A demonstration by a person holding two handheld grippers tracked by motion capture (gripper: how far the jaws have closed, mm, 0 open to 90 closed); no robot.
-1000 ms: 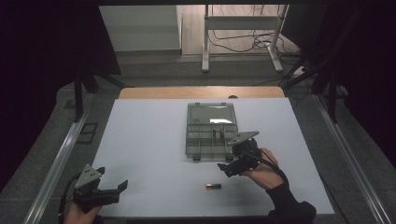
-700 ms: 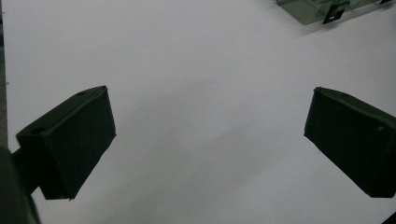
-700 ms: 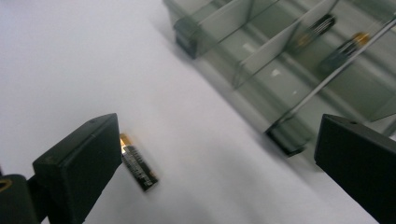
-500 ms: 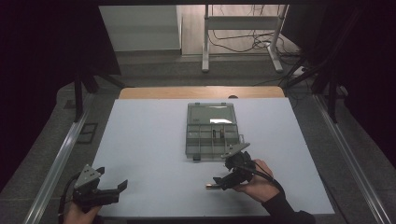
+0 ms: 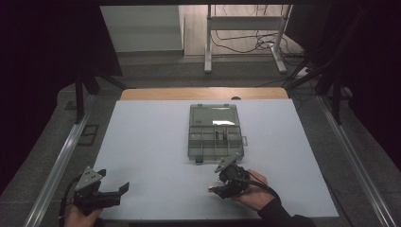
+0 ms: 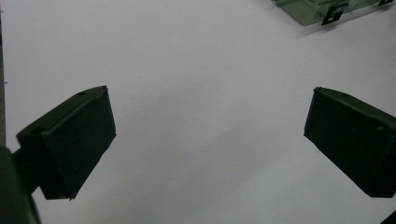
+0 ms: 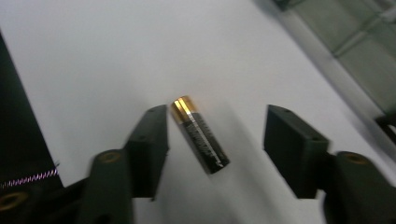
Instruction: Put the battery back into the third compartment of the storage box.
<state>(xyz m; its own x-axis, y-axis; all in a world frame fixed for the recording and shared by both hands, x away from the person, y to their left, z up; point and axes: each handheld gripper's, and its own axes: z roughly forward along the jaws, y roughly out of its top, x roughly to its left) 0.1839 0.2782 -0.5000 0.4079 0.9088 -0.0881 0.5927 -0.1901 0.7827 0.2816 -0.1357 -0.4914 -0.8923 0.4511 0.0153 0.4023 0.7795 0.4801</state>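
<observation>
Jaws of the right gripper (image 7: 215, 135) stand apart with a battery (image 7: 200, 134) lying between them on the white table (image 5: 151, 142). We see a gap on each side of the battery: a narrow one by the jaw on the left of the right gripper view, whose tip sits just beside the gold end, and a wider one by the other jaw. Neither jaw presses on it, so nothing is grasped.

We see the battery flat on the table, its long axis set at a slant across the gap. Its gold-coloured end points away from the camera and the dark end comes toward it. A pale line of print runs along the dark body, but we cannot read it.

From the high view, the right gripper (image 5: 218, 188) sits low at the near edge of the table, held in the person's right hand (image 5: 253, 191), just in front of a clear compartment box (image 5: 215, 137).

We find the left gripper (image 6: 208, 135) spread wide over bare table, holding and touching nothing. In the high view it (image 5: 124, 189) rests at the near left corner, well apart from the box.
</observation>
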